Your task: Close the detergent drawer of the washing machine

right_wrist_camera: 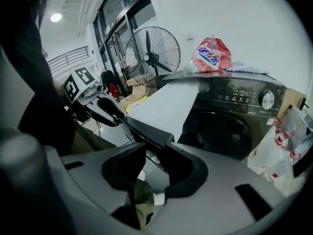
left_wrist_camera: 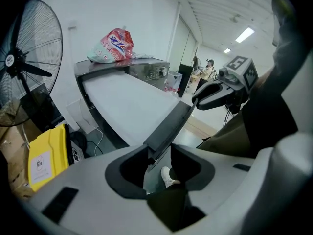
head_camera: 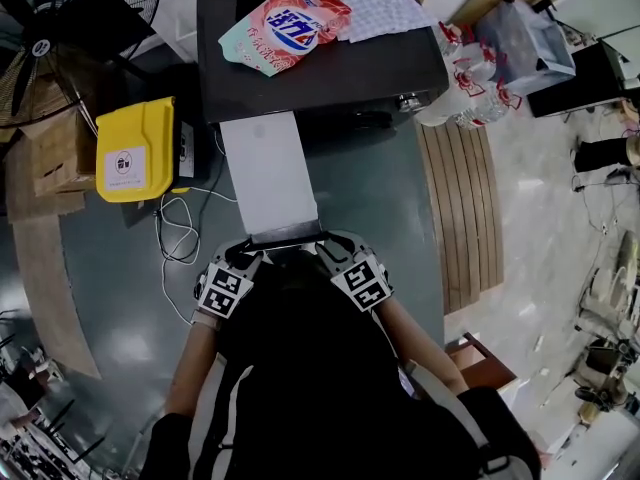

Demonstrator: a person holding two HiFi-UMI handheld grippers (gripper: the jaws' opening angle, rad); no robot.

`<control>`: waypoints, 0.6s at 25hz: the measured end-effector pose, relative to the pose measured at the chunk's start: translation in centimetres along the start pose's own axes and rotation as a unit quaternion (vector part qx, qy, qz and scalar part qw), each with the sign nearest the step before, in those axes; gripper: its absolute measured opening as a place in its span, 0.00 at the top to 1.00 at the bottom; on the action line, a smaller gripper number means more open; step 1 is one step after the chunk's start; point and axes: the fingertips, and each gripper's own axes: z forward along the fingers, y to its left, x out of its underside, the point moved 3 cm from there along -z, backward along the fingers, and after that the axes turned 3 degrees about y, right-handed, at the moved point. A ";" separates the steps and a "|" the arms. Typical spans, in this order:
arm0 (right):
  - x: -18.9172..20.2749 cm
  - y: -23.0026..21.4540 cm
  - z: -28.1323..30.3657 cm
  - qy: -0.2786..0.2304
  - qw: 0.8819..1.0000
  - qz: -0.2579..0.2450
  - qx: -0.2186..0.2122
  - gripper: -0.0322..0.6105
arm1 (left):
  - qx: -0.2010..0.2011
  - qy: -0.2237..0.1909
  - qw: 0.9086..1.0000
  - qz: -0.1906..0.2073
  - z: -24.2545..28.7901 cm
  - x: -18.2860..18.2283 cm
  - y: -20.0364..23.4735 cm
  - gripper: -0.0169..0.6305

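Note:
The dark washing machine (head_camera: 330, 83) stands at the top of the head view, its long white detergent drawer (head_camera: 268, 173) pulled far out toward me. The drawer ends in a dark front panel (head_camera: 285, 238). My left gripper (head_camera: 250, 258) sits at the panel's left end and my right gripper (head_camera: 325, 253) at its right end. In the left gripper view the panel (left_wrist_camera: 168, 129) runs in between the jaws of the left gripper (left_wrist_camera: 159, 151) and fills the gap. In the right gripper view the panel's corner (right_wrist_camera: 146, 131) sits the same way in the right gripper (right_wrist_camera: 155, 153).
A pink detergent pouch (head_camera: 288, 28) and a checked cloth (head_camera: 375, 3) lie on top of the machine. A yellow box (head_camera: 135, 148) and a black fan (head_camera: 80, 8) stand to the left, with cables on the floor. Wooden slats (head_camera: 465, 208) lie to the right.

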 end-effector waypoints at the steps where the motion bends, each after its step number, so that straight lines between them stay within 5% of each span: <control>1: -0.2 0.0 -0.1 -0.002 1.000 0.000 -0.001 0.75 | -0.001 -0.002 1.000 0.000 -0.1 -0.1 0.0 0.74; 15: -2.1 -0.1 0.1 -0.014 1.000 -0.006 0.005 0.76 | 0.000 -0.025 1.000 0.002 -1.1 -1.2 1.6 0.74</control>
